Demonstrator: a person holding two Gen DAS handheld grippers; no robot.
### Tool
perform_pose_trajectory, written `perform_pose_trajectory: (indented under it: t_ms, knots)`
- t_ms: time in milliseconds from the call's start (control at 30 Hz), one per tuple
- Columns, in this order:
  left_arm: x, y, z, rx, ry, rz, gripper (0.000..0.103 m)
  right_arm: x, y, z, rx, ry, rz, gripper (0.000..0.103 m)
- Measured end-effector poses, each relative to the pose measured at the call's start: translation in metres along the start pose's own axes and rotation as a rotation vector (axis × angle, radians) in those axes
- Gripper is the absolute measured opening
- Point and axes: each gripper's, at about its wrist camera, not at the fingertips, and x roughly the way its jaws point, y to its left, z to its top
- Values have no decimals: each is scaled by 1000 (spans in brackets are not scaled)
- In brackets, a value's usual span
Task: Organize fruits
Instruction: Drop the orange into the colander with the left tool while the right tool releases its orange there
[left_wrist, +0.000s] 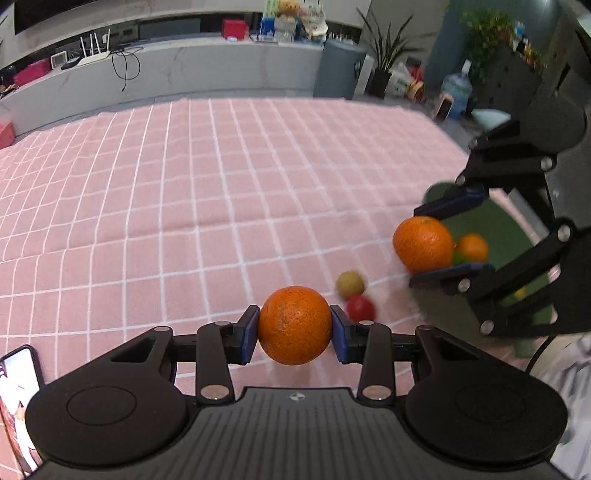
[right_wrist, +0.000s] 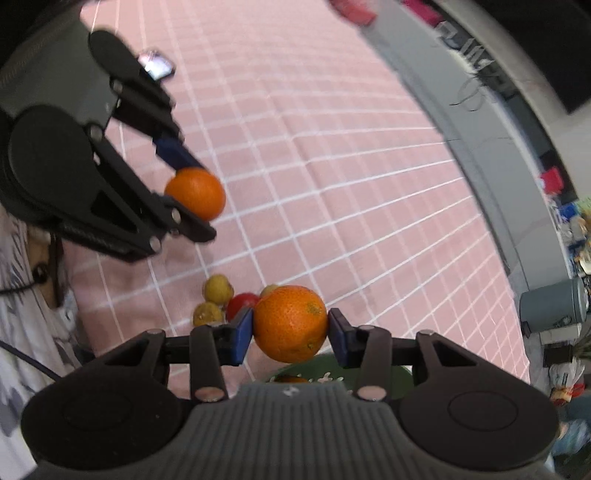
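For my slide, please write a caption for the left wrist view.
Left gripper and right gripper each hold an orange above the pink checked cloth.

You are in a home living room: a long grey TV bench (left_wrist: 177, 70) with a router (left_wrist: 95, 51) and cables, potted plants (left_wrist: 386, 55), a water jug (left_wrist: 457, 90), and a pink checked cloth (left_wrist: 221, 192) spread as your work surface.

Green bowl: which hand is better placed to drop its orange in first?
Probably right. The right gripper holds its orange just above the green bowl, while the left gripper holds its orange over the pink cloth, farther away.
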Motion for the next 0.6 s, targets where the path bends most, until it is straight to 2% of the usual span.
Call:
perform_pose_trajectory:
  t_ms: [233,433,600]
  knots:
    - [-20,-36,20,13,-58,-81,45,-46,-11,-31,127,-82,-35,40]
    - [-19,-66,37,51,-76,-139,45,-72,-25,-67,239,-100,-61,40]
    - [-6,-94,47,95,-58,-174,45,-79,-39,-100,335,-87,-75,40]
